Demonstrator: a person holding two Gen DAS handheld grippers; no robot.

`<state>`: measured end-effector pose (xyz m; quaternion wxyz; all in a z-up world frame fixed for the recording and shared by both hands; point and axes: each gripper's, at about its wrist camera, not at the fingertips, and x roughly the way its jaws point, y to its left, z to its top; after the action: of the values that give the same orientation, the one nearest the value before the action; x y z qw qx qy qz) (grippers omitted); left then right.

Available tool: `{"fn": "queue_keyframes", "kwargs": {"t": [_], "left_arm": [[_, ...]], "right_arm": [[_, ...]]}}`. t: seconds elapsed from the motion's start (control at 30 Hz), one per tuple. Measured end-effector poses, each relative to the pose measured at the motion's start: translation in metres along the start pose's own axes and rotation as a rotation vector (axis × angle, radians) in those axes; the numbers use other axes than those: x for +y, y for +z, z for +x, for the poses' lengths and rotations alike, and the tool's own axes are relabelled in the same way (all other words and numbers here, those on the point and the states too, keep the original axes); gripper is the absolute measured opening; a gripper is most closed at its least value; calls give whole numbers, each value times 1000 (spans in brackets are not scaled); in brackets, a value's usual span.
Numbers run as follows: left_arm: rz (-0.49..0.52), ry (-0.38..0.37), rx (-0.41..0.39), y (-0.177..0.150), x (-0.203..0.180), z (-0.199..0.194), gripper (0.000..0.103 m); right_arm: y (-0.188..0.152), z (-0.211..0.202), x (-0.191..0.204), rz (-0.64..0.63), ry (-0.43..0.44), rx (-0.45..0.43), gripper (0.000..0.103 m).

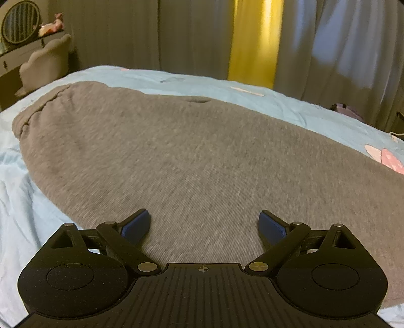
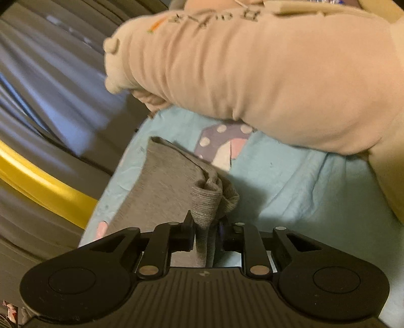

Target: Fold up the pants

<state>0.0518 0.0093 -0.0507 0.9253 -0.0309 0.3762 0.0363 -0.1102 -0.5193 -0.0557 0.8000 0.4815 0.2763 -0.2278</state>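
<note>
My right gripper has its jaws drawn close together on a bunched fold of the grey pants; the cloth rises between the two black fingers as a rolled-up hump, and the ribbed edge curls over just above the tips, so I count this as a firm pinch on the fabric. From that pinch the pants stretch away to the left and up as a flat grey strip lying on the light blue bed sheet, which carries a purple and pink cartoon print (half hidden under the cloth). Just beyond the print a large beige plush pillow lies across the bed, with some stitched marks near its top edge that are too blurred for me to read. To the left of the bed hang grey curtains, crossed by a bright yellow band. My left gripper stands wide open, its blue pads far apart and holding nothing; it hovers low over the broad middle of the pants, and I cannot tell whether the tips touch the cloth. From here the pants spread across most of the bed, with a gathered seam at the far left end. The blue sheet shows all round them, wrinkled at my left. Past the bed are the same curtains with the yellow strip, and in the far left corner a dressing table with a round mirror.
</note>
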Motion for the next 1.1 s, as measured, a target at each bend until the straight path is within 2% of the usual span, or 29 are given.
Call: {"fn": "queue_keyframes", "kwargs": {"t": [0.1,0.23,0.3,0.47,0.57,0.7,0.8,0.9,1.0,1.1], "left_arm": [[-13,-8,0,0,3,-1,98],[-17,-11,1,1,3,-1,98],[-12,-8,3,1,2,0,98],[-17,-9,-1,2,3,-2,98],[-32,-12,-14,2,5,-4,98],[-48,-16,-21,3,8,-5,98],[-50,-17,-28,4,9,-6,98],[-60,-16,-46,3,11,-14,98],[-80,-30,-66,3,16,-20,98],[-105,-52,-70,3,21,-24,98]], "right_arm": [[-1,14,-3,21,-41,29,24],[-4,20,-5,45,-48,13,24],[-5,19,-3,26,-55,0,14],[-9,12,24,-142,-96,-52,10],[-15,2,59,-284,-110,-107,9],[-48,-15,141,-570,21,-145,8],[-97,-19,201,-742,200,-94,8],[-159,-1,240,-864,312,11,9],[-214,27,251,-937,317,124,9],[-254,58,244,-948,277,289,11]]}}
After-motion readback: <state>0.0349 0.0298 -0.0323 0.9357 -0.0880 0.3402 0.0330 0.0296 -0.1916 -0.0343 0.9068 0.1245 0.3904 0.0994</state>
